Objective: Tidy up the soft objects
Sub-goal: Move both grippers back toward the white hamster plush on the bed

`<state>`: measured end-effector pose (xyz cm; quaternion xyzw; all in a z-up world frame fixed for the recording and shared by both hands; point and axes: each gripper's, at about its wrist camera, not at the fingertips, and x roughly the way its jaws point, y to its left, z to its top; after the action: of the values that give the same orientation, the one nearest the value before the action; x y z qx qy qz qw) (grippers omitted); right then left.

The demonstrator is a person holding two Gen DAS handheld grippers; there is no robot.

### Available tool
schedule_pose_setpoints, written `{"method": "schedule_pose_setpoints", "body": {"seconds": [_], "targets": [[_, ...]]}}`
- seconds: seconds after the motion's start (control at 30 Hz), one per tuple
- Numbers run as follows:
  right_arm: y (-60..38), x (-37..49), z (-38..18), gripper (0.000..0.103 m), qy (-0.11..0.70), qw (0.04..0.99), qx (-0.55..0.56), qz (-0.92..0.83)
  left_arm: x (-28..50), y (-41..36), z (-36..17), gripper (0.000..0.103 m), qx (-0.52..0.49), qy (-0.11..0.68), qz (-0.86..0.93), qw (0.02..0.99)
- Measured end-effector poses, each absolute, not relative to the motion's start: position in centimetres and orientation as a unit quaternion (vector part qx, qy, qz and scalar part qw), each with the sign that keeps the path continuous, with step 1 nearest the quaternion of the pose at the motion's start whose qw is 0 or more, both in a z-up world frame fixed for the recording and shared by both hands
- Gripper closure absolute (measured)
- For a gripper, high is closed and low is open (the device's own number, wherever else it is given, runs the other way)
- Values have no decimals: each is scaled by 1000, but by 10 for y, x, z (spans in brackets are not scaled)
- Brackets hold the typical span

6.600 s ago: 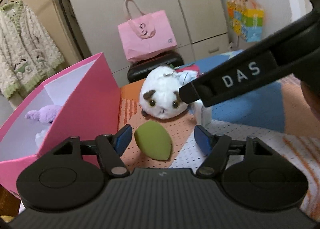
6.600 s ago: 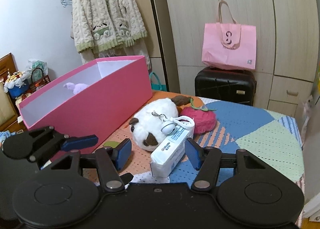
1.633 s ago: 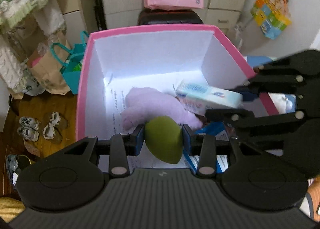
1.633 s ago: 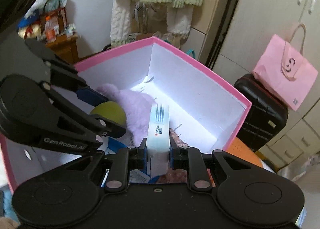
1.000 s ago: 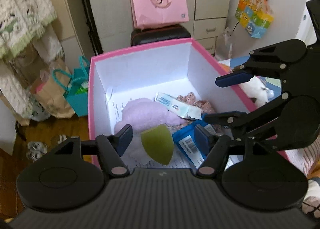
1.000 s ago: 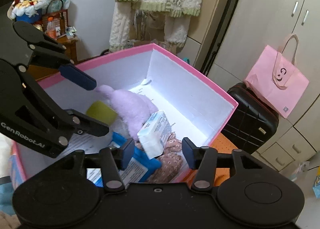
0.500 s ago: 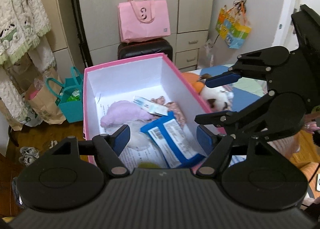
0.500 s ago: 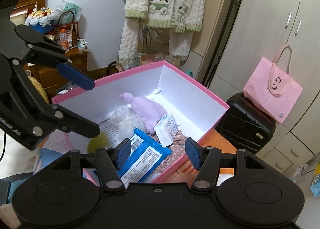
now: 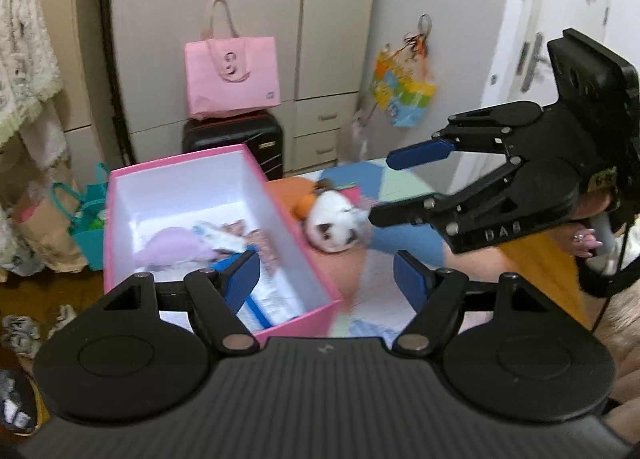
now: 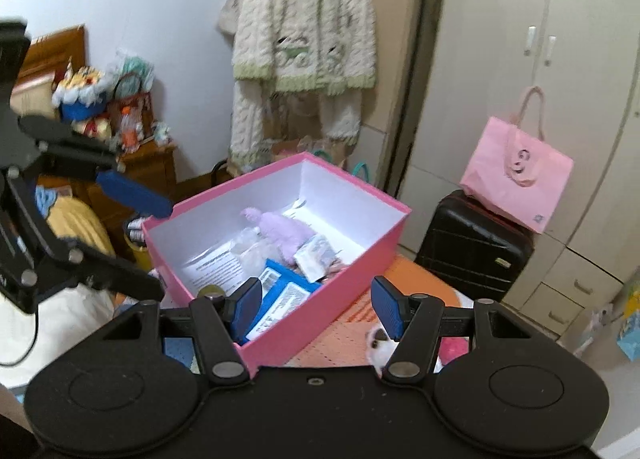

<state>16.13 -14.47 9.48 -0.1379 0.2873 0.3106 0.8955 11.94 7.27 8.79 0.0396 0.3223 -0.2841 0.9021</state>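
The pink box (image 9: 298, 323) (image 10: 344, 295) sits at the edge of the patchwork bed cover (image 9: 404, 179). In it lie a purple plush (image 9: 172, 247) (image 10: 284, 233), a white tissue pack (image 9: 220, 237) (image 10: 316, 255), a blue pack (image 10: 280, 291) and a green sponge (image 10: 210, 291), which is half hidden. A white and brown plush (image 9: 334, 223) (image 10: 378, 339) lies on the cover to the right of the box. My left gripper (image 9: 326, 279) (image 10: 164, 251) hangs open and empty above the box's near end. My right gripper (image 10: 318, 309) (image 9: 400, 183) is also open and empty, above the plush.
A pink tote bag (image 9: 230, 77) rests on a black suitcase (image 9: 234, 139) against the wardrobe. A knitted cardigan (image 10: 304, 39) hangs left of it. Teal bags (image 9: 86, 219) stand on the floor. A pink-red plush (image 10: 452, 351) lies by the white one. A hand (image 9: 588, 239) holds the right gripper.
Both grippers let go of the green sponge and the tissue pack inside the box, then drew back and rose. The box now looks smaller and the white plush has come into view.
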Motion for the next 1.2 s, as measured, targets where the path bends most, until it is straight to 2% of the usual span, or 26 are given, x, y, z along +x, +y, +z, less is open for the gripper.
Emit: {"method": "schedule_pose_setpoints", "body": {"seconds": [0.27, 0.6, 0.9, 1.2], "targets": [[-198, 151, 98, 36, 279, 909, -95, 294, 101, 27, 80, 30, 64, 317, -309, 894], [-242, 155, 64, 35, 298, 902, -61, 305, 108, -33, 51, 30, 115, 338, -330, 874], [-259, 140, 28, 34, 282, 903, -85, 312, 153, -50, 30, 30, 89, 358, -267, 891], [-251, 163, -18, 33, 278, 901, -92, 320, 189, -65, 11, 30, 81, 337, -243, 906]]}}
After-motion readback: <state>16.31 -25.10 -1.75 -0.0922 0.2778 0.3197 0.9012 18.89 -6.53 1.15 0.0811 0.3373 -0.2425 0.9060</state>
